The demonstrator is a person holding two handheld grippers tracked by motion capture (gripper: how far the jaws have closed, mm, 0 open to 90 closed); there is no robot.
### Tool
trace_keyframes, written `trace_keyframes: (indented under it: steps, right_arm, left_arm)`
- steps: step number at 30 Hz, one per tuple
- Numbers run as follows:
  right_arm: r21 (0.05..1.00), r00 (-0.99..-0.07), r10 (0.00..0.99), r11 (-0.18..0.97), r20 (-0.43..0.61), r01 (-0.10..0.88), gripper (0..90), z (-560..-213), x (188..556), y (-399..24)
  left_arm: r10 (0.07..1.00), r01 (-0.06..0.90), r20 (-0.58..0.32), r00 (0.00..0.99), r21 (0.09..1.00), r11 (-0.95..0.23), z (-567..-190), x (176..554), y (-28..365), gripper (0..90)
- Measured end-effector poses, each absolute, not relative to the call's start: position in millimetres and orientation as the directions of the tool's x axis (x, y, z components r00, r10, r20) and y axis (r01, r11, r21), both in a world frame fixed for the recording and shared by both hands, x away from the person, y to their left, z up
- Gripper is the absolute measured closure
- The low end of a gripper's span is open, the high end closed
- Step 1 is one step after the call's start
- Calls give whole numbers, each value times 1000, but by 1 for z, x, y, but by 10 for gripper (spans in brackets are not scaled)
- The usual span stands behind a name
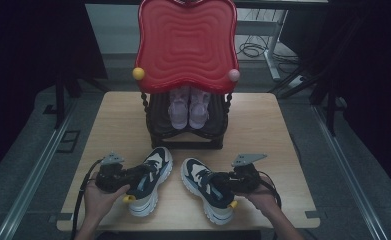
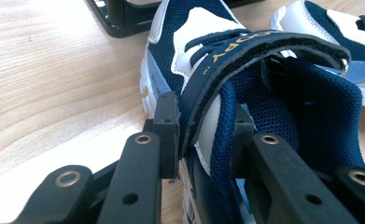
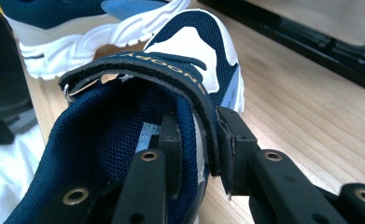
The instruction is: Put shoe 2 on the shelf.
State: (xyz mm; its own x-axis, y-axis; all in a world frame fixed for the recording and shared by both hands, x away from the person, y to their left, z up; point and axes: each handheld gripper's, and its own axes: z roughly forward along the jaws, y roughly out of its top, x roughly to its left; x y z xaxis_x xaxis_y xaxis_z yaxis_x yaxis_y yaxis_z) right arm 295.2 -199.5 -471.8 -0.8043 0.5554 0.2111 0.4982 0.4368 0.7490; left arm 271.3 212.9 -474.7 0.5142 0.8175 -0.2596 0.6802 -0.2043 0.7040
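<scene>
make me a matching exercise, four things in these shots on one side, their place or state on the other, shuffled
Things:
1. left shoe
2. right shoe
3. pink shoes
4. red tray

Places or states:
A. standing upright on top of the dark rack
B. side wall and strap clamped in the right tool
C. tucked on the rack under the tray
D. side wall and strap clamped in the left tool

Pairs: 1-D, 2-B, 3-C, 4-A

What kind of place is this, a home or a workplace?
Probably a lab or recording studio, not a home: black curtains surround a small wooden table, cables lie on the floor, and hand-held grippers handle staged sneakers.
</scene>
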Motion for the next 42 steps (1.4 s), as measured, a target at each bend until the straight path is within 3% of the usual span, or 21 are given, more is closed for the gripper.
trace_keyframes:
  steps: [18,42]
  right_arm:
    - [853,-761,570,188,310,488,734,-475,298,-246]
    - [891,-692,622,-21,366,453,735,-477,300,-309]
  left_arm:
    - [780,651,-370,506,756,-64,-466,271,248,729]
    - [752,617,-464,468,781,98,-461,270,300,732]
